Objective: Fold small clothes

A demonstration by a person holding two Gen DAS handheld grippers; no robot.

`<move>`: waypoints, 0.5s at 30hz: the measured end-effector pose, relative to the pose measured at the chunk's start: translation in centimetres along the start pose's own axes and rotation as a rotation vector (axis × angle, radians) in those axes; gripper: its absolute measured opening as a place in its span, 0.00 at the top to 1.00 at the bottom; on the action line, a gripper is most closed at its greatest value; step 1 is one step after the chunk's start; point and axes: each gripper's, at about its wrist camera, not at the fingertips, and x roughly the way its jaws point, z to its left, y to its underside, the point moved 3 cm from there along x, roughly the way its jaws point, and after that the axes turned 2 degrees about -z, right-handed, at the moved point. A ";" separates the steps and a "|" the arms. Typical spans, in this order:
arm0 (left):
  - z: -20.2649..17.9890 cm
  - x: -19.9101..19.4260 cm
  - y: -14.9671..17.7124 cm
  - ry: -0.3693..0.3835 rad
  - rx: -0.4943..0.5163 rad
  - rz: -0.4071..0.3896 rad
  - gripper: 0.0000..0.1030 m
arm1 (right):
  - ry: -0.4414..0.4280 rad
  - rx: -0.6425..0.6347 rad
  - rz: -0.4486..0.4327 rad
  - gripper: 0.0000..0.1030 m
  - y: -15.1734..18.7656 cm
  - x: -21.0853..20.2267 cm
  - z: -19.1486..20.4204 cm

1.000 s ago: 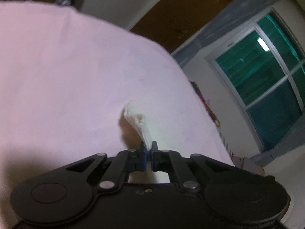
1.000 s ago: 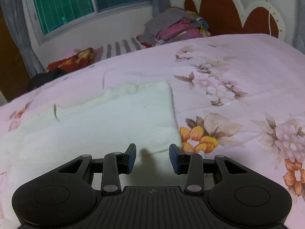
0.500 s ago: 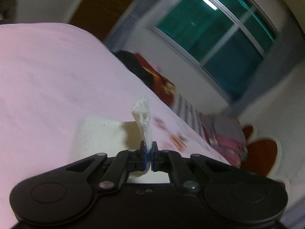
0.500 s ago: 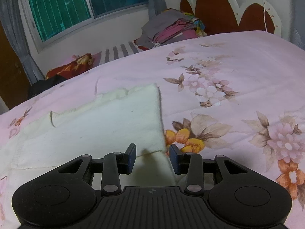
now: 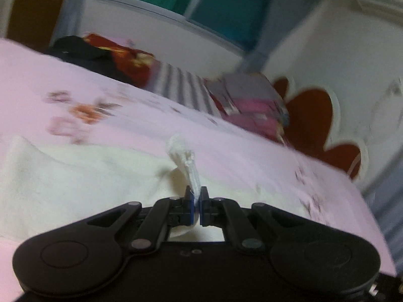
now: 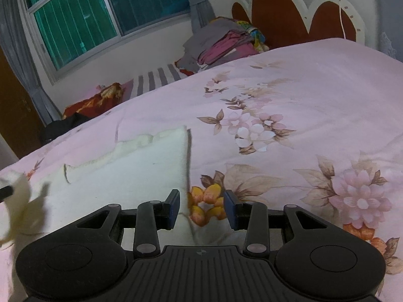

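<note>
On the pink floral bedspread (image 6: 289, 88) lies the cream garment (image 6: 131, 173), judged light, soft and limp; corners offer the best hold; left gripper (image 5: 196, 207) is clamped on one lifted corner; right gripper (image 6: 201, 207) stands apart, straddling the right edge; folded clothes (image 6: 224, 42) sit beneath the window (image 6: 75, 17).

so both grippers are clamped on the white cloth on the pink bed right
Not quite. Only the left gripper is clamped on the white cloth. In the right wrist view the right gripper stands open over the cloth's edge, pinching nothing. The cloth does lie on the pink bed.
</note>
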 end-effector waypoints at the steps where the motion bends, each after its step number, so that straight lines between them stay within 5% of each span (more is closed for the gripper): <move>1: -1.2 0.7 0.6 0.009 0.025 0.019 0.97 | -0.001 0.006 0.001 0.62 0.0 -0.1 -0.4; 15: -9.6 6.1 7.0 0.075 0.185 0.175 0.97 | 0.013 0.045 -0.009 0.62 -0.8 -2.1 -4.8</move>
